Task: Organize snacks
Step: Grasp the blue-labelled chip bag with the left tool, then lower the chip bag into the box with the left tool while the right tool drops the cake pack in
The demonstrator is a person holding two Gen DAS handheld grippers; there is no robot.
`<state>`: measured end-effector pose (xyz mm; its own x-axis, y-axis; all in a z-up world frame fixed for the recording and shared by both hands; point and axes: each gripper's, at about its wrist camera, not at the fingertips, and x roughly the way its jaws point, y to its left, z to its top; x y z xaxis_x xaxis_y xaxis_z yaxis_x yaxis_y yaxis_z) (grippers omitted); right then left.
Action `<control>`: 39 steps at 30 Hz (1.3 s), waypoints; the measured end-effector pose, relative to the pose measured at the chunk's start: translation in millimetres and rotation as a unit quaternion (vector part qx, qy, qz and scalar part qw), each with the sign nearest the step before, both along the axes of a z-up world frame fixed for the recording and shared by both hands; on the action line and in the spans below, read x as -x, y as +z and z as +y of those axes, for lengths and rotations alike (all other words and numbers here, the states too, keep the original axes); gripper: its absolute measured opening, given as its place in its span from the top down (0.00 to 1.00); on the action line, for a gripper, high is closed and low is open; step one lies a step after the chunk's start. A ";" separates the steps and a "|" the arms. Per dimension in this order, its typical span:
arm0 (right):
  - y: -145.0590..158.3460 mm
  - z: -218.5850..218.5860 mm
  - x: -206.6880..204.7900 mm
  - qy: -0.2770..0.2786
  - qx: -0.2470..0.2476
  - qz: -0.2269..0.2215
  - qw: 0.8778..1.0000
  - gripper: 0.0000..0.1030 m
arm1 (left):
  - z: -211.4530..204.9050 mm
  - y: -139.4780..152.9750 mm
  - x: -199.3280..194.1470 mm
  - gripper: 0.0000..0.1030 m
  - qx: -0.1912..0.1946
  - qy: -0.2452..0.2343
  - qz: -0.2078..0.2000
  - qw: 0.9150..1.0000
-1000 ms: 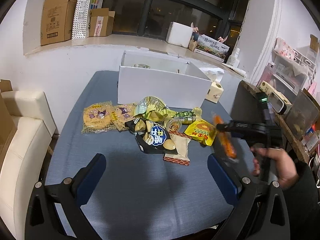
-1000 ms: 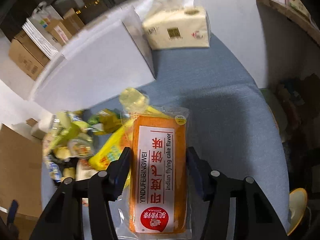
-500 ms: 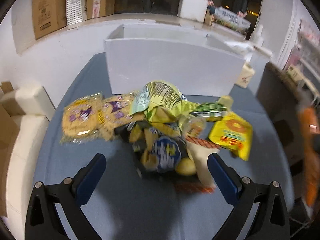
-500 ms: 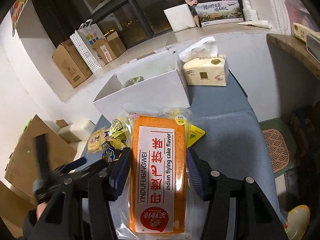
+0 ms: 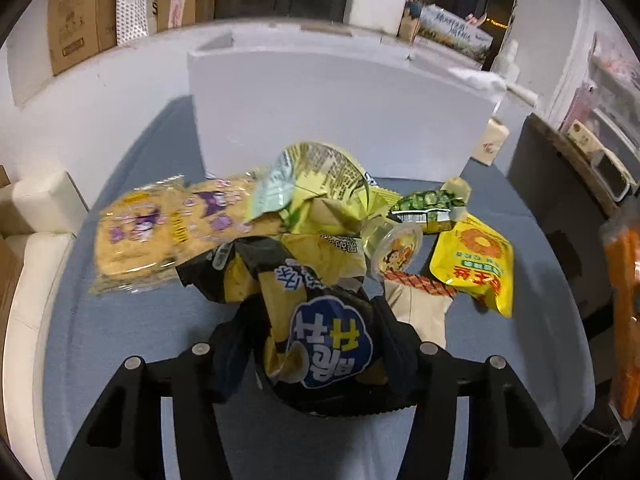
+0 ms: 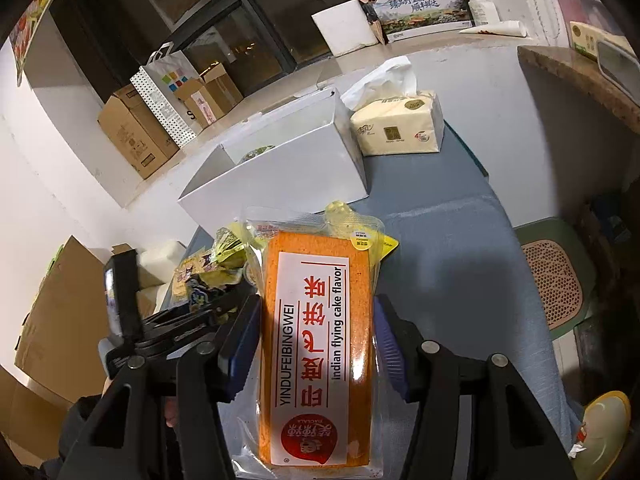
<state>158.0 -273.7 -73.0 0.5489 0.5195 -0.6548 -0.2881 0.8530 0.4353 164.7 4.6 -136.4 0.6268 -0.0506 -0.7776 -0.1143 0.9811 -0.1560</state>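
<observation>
White cardboard makes up the open box [image 6: 280,176] at the far side of my blue table [image 6: 448,248]; over its rim I can make out one green-and-yellow packet [image 6: 254,155] inside, and the rest of its interior is hidden from me. Just beside the box stands one cream tissue pack [image 6: 400,128] with a sheet pulled up.

My right tongs [image 6: 316,354] hold the orange cake packet [image 6: 316,344], a long clear-wrapped slab with a white label in red characters and the words "Indian flying cake flavor"; it hangs above the table, nearer to me than the box.

My left tongs [image 5: 312,354] have just been closing and now pinch the black and yellow chip bag [image 5: 320,320] at the near end of the snack heap, which lies on the table in front of the box.

In that heap I count two pale cracker packs [image 5: 160,232] with purple cartoon figures, one crumpled yellow-green bag [image 5: 320,184], one small green packet [image 5: 428,208], one clear jelly cup [image 5: 396,248], one yellow pouch [image 5: 476,264] and one beige packet [image 5: 420,308] with a red patterned edge.
</observation>
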 end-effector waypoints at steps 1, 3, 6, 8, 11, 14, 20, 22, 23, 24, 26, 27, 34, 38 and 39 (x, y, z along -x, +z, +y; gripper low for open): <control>-0.5 2.3 0.7 0.003 0.002 0.000 1.000 0.42 | 3.3 4.7 9.0 0.41 0.011 -0.002 -0.007 1.000; -0.5 6.5 2.6 0.008 0.001 0.000 1.000 0.42 | 9.3 15.4 24.1 0.41 0.026 -0.001 -0.024 0.999; 2.7 14.7 3.8 0.016 0.003 -0.007 1.000 0.42 | 18.8 39.5 39.6 0.41 0.030 -0.003 -0.058 0.998; 6.7 21.7 2.8 0.024 0.001 -0.012 1.000 0.42 | 21.5 60.7 46.5 0.41 0.033 -0.011 -0.084 0.996; 17.5 36.2 -4.9 0.038 0.009 -0.026 0.999 0.42 | 25.8 88.8 40.2 0.41 0.040 -0.024 -0.111 0.993; 32.8 50.2 -21.8 0.049 0.012 -0.040 0.998 0.42 | 26.3 114.4 25.3 0.41 0.029 -0.035 -0.135 0.990; 66.3 78.1 -70.2 0.070 0.019 -0.069 0.995 0.42 | 30.9 142.0 -27.5 0.41 0.028 -0.043 -0.153 0.987; 78.5 85.9 -95.0 0.069 0.020 -0.077 0.994 0.42 | 34.1 150.7 -50.4 0.41 0.024 -0.044 -0.158 0.986; 82.5 87.9 -103.2 0.067 0.021 -0.078 0.994 0.42 | 35.1 153.1 -60.8 0.41 0.023 -0.043 -0.158 0.986; 89.3 93.1 -117.6 0.065 0.023 -0.084 0.994 0.42 | 37.3 156.4 -73.5 0.41 0.022 -0.042 -0.159 0.986; 97.5 99.7 -144.5 0.062 0.020 -0.087 0.994 0.42 | 41.1 162.3 -98.6 0.41 0.016 -0.040 -0.160 0.986; 99.8 101.9 -154.8 0.060 0.019 -0.086 0.994 0.42 | 40.9 164.1 -111.7 0.41 0.011 -0.041 -0.160 0.986; 86.6 121.6 -246.2 0.037 0.021 -0.048 0.998 0.42 | 45.1 170.3 -173.2 0.41 0.009 -0.052 -0.159 0.986; 77.9 126.4 -272.9 0.030 0.019 -0.044 0.998 0.35 | 45.9 162.1 -194.0 0.35 0.004 -0.048 -0.149 0.988; 76.4 127.6 -277.8 0.030 0.019 -0.040 0.999 0.18 | 48.7 157.9 -201.5 0.16 0.009 -0.043 -0.134 0.990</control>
<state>435.8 -146.2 3.4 0.5682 0.5286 -0.6307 -0.3716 0.8486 0.3765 366.2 53.2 21.5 0.8033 -0.1247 -0.5823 0.0165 0.9821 -0.1876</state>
